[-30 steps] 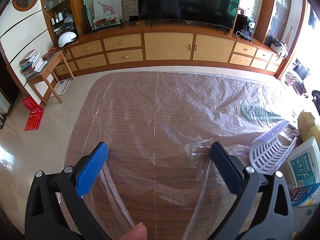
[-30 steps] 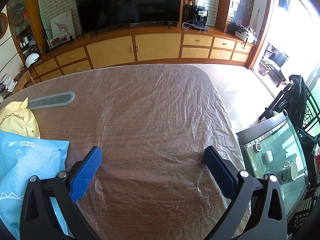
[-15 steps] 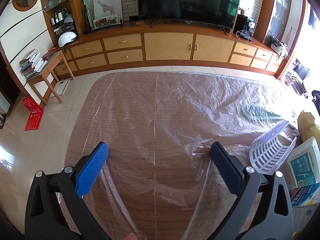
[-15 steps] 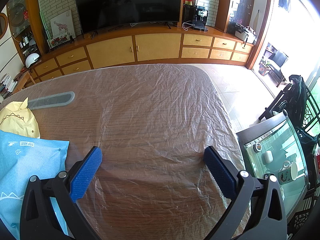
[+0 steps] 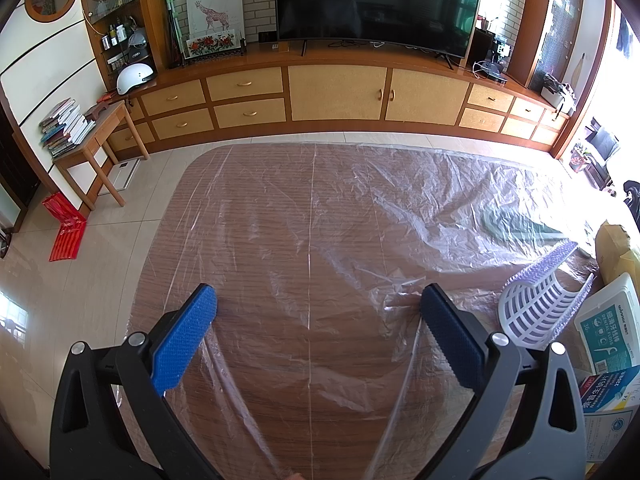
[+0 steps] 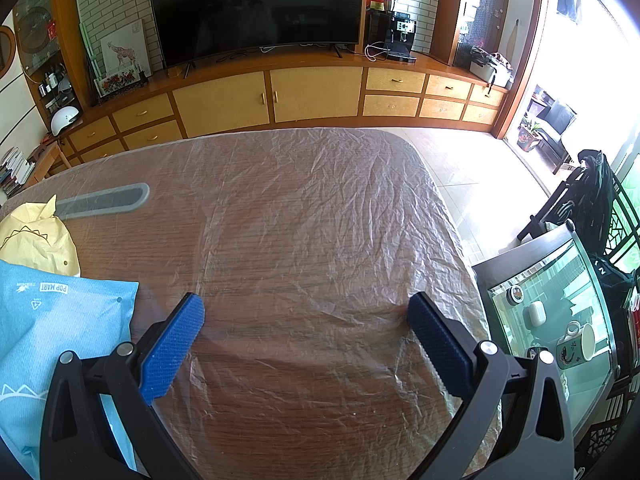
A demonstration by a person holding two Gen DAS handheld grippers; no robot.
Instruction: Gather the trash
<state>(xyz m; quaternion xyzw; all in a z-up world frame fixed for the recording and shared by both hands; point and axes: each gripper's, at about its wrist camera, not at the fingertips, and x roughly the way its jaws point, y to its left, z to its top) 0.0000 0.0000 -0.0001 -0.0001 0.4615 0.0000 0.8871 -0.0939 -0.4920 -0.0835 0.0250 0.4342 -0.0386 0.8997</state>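
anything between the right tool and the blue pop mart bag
Nothing: in the right wrist view, the right tool hangs open, and the blue bag runs behind its left finger; no gap shows.

brown wood-grain table (image 6: 320, 220); light blue bag (image 6: 60, 328); yellow bag (image 6: 36, 240); white slatted basket (image 5: 536, 308).

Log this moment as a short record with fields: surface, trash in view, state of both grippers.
surface: wooden table under a clear plastic sheet
left gripper: open, empty, above the table
right gripper: open, empty, above the table
trash by left gripper: white slotted plastic holder, dental floss box
trash by right gripper: blue paper bag, yellow paper bag
other: grey flat strip beside the yellow bag
contact: nothing between either gripper's fingers
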